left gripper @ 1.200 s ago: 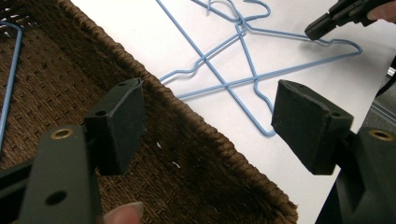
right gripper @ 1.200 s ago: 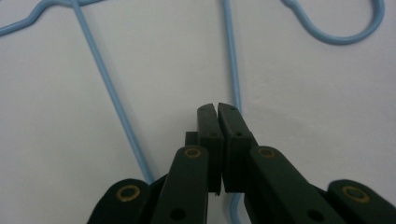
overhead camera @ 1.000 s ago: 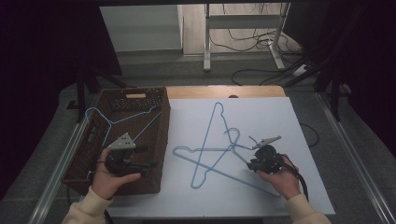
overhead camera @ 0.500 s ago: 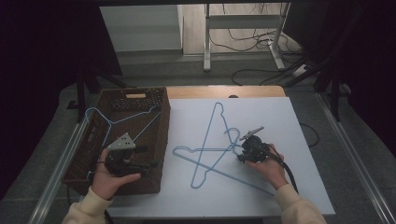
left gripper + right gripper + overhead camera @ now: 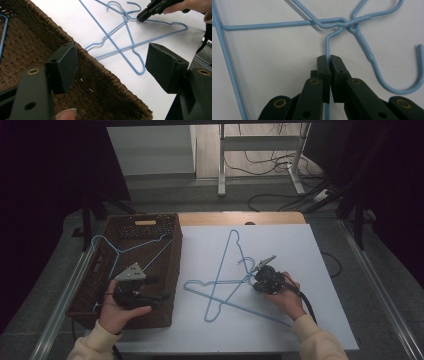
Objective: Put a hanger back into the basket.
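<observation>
1. At the far left of the high view, a brown woven basket [image 5: 167,270] sits on the table edge, with one pale blue wire hanger [image 5: 117,252] lying inside it.
2. Over the basket's near part, the left gripper [image 5: 160,296] is held in the person's left hand [image 5: 117,312]; it carries a grey three-cornered plate on top. Its own view shows the two black jaws standing wide apart with nothing between them, the basket rim below.
3. At the centre, on the white table sheet [image 5: 300,245], two more pale blue wire hangers lie crossed. One, the upright hanger [image 5: 231,240], points its narrow end away from the person. The other, the gripped hanger [image 5: 220,282], lies across it, its long straight bar running toward the near right.
4. Both are thin coated wire, bent into a triangle with a twisted neck and an open hook [image 5: 412,87]; the right gripper view shows the coating smooth and slightly glossy, the twist [image 5: 353,23] just beyond the jaw tips.
5. Right of centre, the right gripper [image 5: 256,279], held in the right hand [image 5: 287,295], is clenched on the gripped hanger's wire [image 5: 327,47] just below that twist. Its jaws have just been closing, and the thin wire runs between the pads, which meet around it.
</observation>
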Tool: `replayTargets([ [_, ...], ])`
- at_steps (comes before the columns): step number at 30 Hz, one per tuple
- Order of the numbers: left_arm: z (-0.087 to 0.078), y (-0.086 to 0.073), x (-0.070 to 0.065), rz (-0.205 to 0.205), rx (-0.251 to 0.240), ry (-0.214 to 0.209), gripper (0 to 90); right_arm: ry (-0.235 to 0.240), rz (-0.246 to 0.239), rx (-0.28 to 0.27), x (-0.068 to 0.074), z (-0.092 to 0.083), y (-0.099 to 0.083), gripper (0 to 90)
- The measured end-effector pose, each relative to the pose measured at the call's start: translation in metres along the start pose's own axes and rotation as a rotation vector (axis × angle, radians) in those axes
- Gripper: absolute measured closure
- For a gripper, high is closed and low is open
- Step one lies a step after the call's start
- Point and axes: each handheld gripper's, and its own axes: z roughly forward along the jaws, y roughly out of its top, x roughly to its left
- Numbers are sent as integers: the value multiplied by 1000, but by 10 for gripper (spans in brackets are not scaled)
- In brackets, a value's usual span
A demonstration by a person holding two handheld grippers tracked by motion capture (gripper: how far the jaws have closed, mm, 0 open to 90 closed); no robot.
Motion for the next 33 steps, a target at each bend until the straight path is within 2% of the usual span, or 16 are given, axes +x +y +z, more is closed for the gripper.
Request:
replayTargets([
  [5, 2, 1, -4, 14, 5, -3, 261, 9, -33, -98, 0, -18, -1, 875],
  [7, 3, 2, -6, 19, 6, -4, 261, 40, -41, -138, 0, -27, -4, 875],
  [9, 4, 3, -9, 25, 6, -8, 262, 52, -53, -172, 1, -36, -8, 876],
  [14, 14, 12, -18, 54, 16, -27, 262, 96, -77, -223, 4, -53, -16, 876],
  [25, 46, 35, -39, 114, 56, -67, 262, 142, -88, -242, 2, -58, -23, 877],
  [33, 64, 44, -46, 130, 84, -99, 249, 161, -109, -236, 3, -60, -29, 876],
])
